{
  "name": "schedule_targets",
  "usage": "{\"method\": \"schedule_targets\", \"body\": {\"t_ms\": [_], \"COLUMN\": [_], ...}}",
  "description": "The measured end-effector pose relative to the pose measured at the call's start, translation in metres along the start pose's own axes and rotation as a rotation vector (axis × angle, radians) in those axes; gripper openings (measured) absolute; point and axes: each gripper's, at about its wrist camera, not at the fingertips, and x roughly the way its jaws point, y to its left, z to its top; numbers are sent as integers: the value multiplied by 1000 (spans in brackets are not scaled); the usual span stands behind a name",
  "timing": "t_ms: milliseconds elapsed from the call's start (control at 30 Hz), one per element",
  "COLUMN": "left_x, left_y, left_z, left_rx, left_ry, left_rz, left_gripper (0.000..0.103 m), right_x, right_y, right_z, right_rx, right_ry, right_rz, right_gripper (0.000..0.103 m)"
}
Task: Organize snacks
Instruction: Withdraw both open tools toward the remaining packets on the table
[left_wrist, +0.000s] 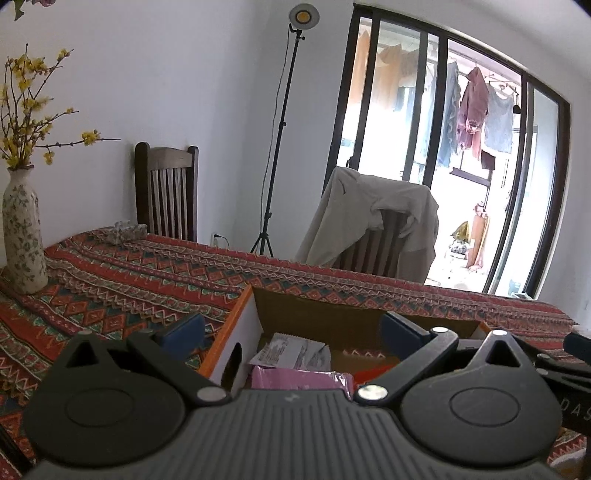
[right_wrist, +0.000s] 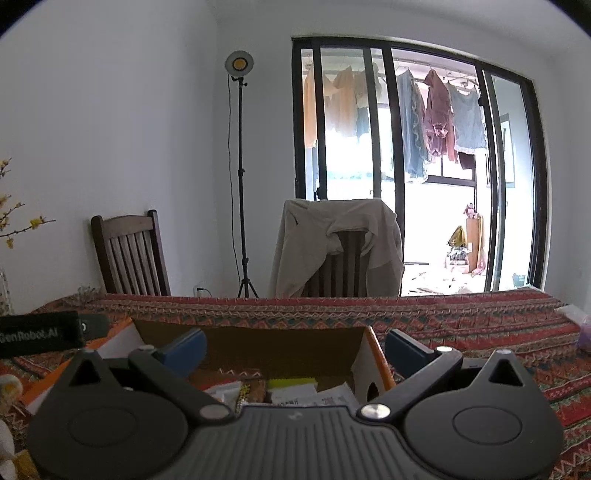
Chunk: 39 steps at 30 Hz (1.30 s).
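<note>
An open cardboard box (left_wrist: 236, 325) with orange-edged white walls sits on the patterned tablecloth. Snack packets lie inside it: a white one (left_wrist: 291, 352) and a pink one (left_wrist: 299, 380) in the left wrist view, several pale and yellow packets (right_wrist: 291, 393) in the right wrist view. My left gripper (left_wrist: 291, 330) is open, straddling the box's left wall, nothing between its blue pads. My right gripper (right_wrist: 293, 347) is open, straddling the box's right wall (right_wrist: 373, 363), also holding nothing. The box's floor is mostly hidden behind both gripper bodies.
A floral vase (left_wrist: 23, 236) with yellow blossoms stands at the table's left. Two wooden chairs (left_wrist: 166, 192) are behind the table, one draped with a beige jacket (left_wrist: 373, 225). A light stand (left_wrist: 280, 129) and glass doors are beyond. The other gripper (right_wrist: 40, 332) shows at left.
</note>
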Motion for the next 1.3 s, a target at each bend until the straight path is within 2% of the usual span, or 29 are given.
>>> {"method": "schedule_targets", "body": {"t_ms": [300, 633, 1033, 1300], "left_x": [-29, -71, -109, -109], "left_y": [24, 59, 102, 123], "left_z": [8, -4, -47, -77], "left_rx": [4, 36, 64, 71], "left_ry": [-23, 1, 77, 145], "left_rz": [3, 2, 20, 27], "left_gripper": [103, 103, 103, 103], "right_x": [-20, -46, -71, -68], "right_y": [13, 32, 50, 65], "right_z": [12, 0, -39, -68], "right_rx": [-15, -35, -42, -52], "right_ry": [6, 67, 196, 328], "right_rz": [3, 20, 53, 75], "right_gripper": [103, 103, 103, 103]}}
